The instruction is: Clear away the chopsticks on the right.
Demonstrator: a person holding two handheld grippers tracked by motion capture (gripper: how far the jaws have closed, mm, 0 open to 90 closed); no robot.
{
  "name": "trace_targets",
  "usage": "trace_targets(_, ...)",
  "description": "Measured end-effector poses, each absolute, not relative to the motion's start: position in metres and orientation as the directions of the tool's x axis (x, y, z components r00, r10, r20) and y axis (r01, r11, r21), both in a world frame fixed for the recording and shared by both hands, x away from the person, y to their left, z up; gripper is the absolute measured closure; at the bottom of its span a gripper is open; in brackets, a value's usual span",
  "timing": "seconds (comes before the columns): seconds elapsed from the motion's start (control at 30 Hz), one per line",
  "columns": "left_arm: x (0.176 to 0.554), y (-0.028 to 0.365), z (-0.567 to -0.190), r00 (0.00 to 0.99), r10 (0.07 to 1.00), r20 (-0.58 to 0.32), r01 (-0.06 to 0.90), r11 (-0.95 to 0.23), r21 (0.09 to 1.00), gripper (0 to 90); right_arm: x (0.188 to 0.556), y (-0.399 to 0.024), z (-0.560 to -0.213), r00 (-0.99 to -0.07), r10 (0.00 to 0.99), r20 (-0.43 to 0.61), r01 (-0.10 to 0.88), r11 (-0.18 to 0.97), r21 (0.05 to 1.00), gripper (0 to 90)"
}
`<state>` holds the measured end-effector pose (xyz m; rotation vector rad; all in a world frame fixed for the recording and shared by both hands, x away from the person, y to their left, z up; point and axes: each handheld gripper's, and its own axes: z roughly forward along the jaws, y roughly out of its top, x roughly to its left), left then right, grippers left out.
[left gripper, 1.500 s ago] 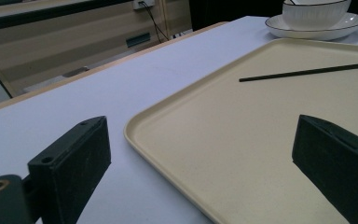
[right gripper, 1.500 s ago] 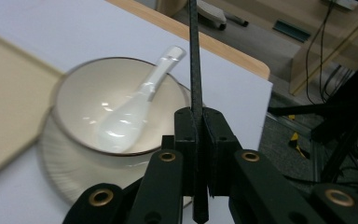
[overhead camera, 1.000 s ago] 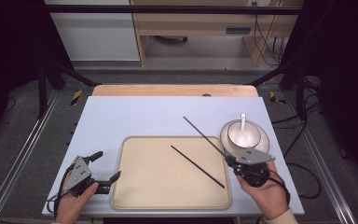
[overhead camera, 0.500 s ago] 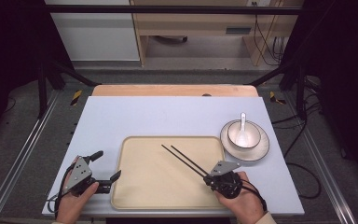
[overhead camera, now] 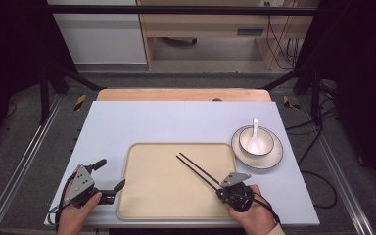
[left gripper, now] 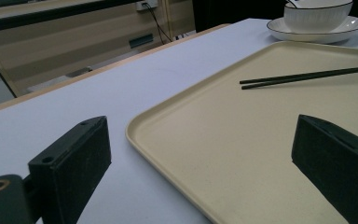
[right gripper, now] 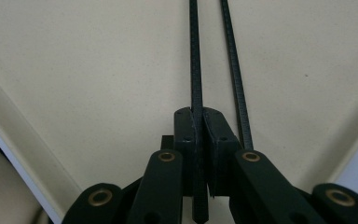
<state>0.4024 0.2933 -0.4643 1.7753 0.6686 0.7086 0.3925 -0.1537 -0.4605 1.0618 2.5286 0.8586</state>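
While the high view looks down on the pale blue desk (overhead camera: 176,122), the right tongs (overhead camera: 223,190) sit at the near right part of the beige tray (overhead camera: 147,196), pinching one black chopstick (overhead camera: 196,176) of a pair; both sticks run up and left across the tray. The second chopstick (overhead camera: 199,168) lies just beside the first. The left tongs (overhead camera: 108,177) rest at the tray's left edge, spread wide and holding nothing. A white bowl (overhead camera: 262,137) with a spoon (overhead camera: 254,128) stands on a plate (overhead camera: 269,159) right of the tray.

From the left gripper view, the left tongs (left gripper: 200,168) straddle the tray's rim (left gripper: 135,123), far apart, and the chopsticks (left gripper: 307,76) lie across the tray farther off.

From the right gripper view, the right tongs (right gripper: 202,140) are pressed together on one chopstick (right gripper: 195,60), while the other chopstick (right gripper: 233,65) passes outside them, just beside.
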Motion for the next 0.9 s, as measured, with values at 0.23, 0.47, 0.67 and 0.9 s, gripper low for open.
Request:
trace_targets(0.23, 0.403, 0.292, -0.463, 0.664, 0.735, 0.137, 0.123, -0.287, 0.95, 5.7, 0.392, -0.157, -0.453, -0.702, 0.711, -0.024, 0.505, 0.522, 0.687, 58.6)
trace_targets(0.47, 0.401, 0.281, -0.456, 0.695, 0.713, 0.093, 0.17, -0.289, 0.942, 11.3, 0.398, -0.173, -0.446, -0.69, 0.724, -0.004, 0.456, 0.439, 0.774, 37.7)
trace_targets(0.67, 0.401, 0.257, -0.445, 0.721, 0.69, 0.064, 0.217, -0.312, 0.925, 21.8, 0.401, -0.189, -0.44, -0.665, 0.747, -0.018, 0.415, 0.388, 0.823, 15.1)
trace_targets(0.9, 0.413, 0.216, -0.439, 0.747, 0.663, 0.056, 0.263, -0.372, 0.89, 46.7, 0.405, -0.206, -0.436, -0.661, 0.75, 0.015, 0.399, 0.334, 0.854, 13.4)
